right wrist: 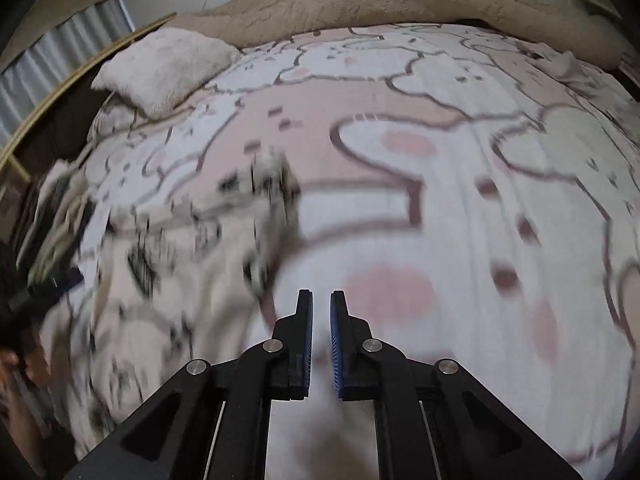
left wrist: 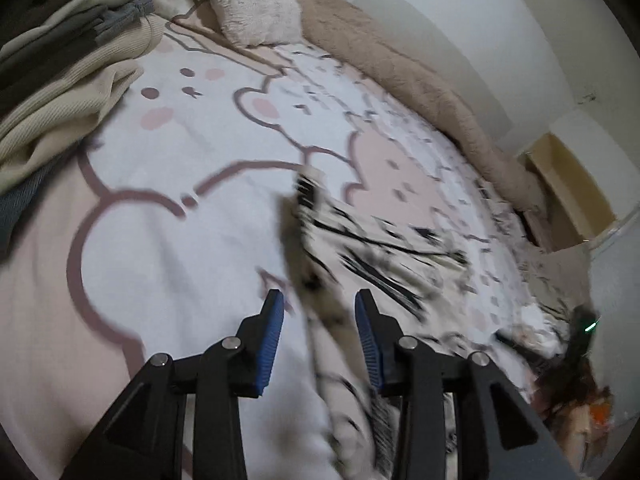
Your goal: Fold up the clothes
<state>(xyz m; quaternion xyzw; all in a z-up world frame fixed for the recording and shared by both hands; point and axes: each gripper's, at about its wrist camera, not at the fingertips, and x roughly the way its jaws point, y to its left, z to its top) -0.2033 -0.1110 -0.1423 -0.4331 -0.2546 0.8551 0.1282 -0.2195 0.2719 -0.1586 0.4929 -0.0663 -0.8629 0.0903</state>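
Note:
A white garment with black markings (left wrist: 400,240) lies rumpled on the pink-and-white cartoon bedspread (left wrist: 180,140), blurred by motion. A strip of its edge runs between the blue pads of my left gripper (left wrist: 318,296), which stands open with the pads clear of the cloth. In the right wrist view the same garment (right wrist: 180,248) lies to the left of my right gripper (right wrist: 321,293). That gripper hangs shut over bare bedspread (right wrist: 440,220) with nothing between its fingers.
A pile of cream, grey and dark clothes (left wrist: 60,60) sits at the bed's far left. A fluffy pillow (left wrist: 256,0) (right wrist: 160,68) and a beige fleece blanket (left wrist: 400,72) (right wrist: 360,0) line the wall side. A cardboard box (left wrist: 568,200) stands beyond the bed.

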